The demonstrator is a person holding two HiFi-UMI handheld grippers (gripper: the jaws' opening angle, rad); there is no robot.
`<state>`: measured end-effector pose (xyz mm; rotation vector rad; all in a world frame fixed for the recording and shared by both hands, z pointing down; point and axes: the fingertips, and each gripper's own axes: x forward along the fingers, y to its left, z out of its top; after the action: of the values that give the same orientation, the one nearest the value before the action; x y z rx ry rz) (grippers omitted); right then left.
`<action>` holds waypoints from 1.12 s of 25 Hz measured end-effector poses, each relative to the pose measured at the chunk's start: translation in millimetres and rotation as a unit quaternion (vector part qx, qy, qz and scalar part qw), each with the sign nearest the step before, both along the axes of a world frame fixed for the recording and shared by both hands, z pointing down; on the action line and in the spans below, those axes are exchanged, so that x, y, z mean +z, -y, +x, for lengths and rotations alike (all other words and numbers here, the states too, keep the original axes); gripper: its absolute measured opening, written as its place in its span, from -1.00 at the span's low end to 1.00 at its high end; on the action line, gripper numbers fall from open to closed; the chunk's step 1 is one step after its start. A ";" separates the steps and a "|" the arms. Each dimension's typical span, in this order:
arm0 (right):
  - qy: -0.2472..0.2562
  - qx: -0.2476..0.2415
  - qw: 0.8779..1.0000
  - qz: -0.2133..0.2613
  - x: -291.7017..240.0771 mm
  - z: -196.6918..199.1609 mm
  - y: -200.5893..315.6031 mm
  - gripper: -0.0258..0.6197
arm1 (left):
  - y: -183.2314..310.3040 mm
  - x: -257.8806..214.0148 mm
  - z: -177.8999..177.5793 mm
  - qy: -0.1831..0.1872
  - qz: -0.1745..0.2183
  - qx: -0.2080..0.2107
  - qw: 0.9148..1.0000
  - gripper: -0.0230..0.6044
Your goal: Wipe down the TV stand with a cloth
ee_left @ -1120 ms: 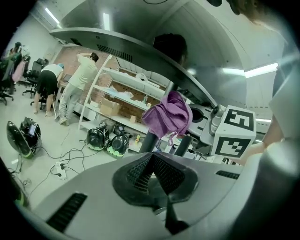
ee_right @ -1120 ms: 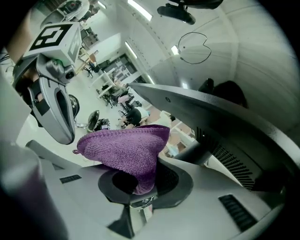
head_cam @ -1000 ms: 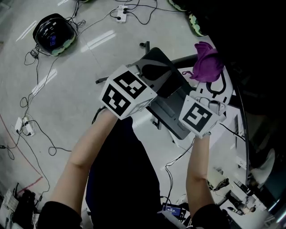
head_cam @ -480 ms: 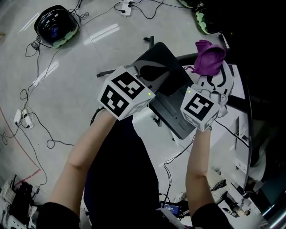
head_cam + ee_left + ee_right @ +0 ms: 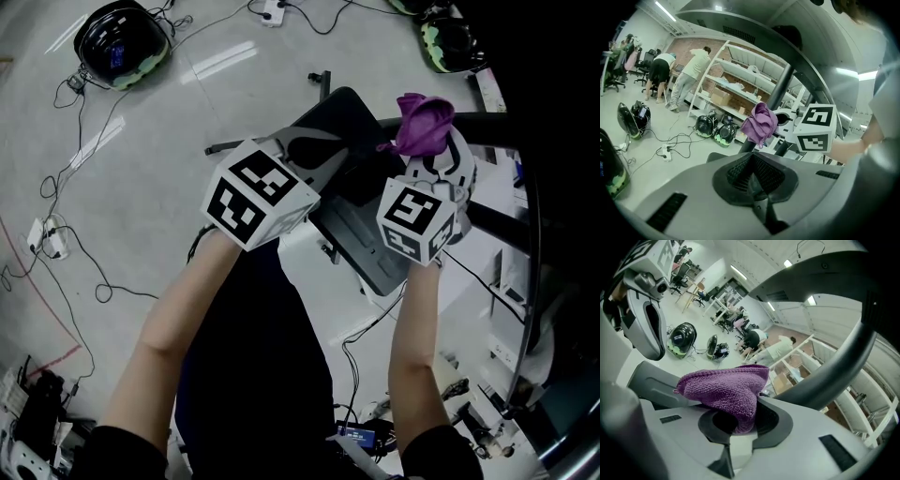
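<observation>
Left tongs: jaws pressed together, nothing between them; in the head view they sit just left of centre and aim toward the upper right.
Left marker cube: tilted, one corner toward the camera.
Left forearm: bare, running from the lower left of the frame up to the cube.
Right tongs: jaws clamped on a bunched purple cloth, right of centre in the head view, aimed up the frame.
Right marker cube: tilted, level with the left cube and well apart from it.
Right forearm: bare, rising nearly straight from the bottom edge.
</observation>
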<state>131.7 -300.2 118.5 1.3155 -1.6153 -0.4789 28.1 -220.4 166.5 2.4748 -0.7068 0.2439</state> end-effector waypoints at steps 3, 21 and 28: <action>-0.009 0.001 0.999 -0.031 16.2 -1.4 3.5 -0.70 | 0.2 6.2 -1.5 0.000 -0.008 -0.001 1.000 -0.91; 0.021 0.020 0.985 -0.170 71.2 -9.2 -10.3 -0.70 | 0.0 18.8 -12.2 0.002 -0.024 -0.011 1.000 -0.91; 0.045 0.042 0.992 -0.114 36.9 0.7 -33.3 -0.70 | -9.9 14.2 -3.0 -0.002 -0.018 0.003 1.000 -0.91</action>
<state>132.4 -266.8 155.4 1.2402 -1.6271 -0.1793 25.1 -210.5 180.7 2.4424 -0.6876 0.2514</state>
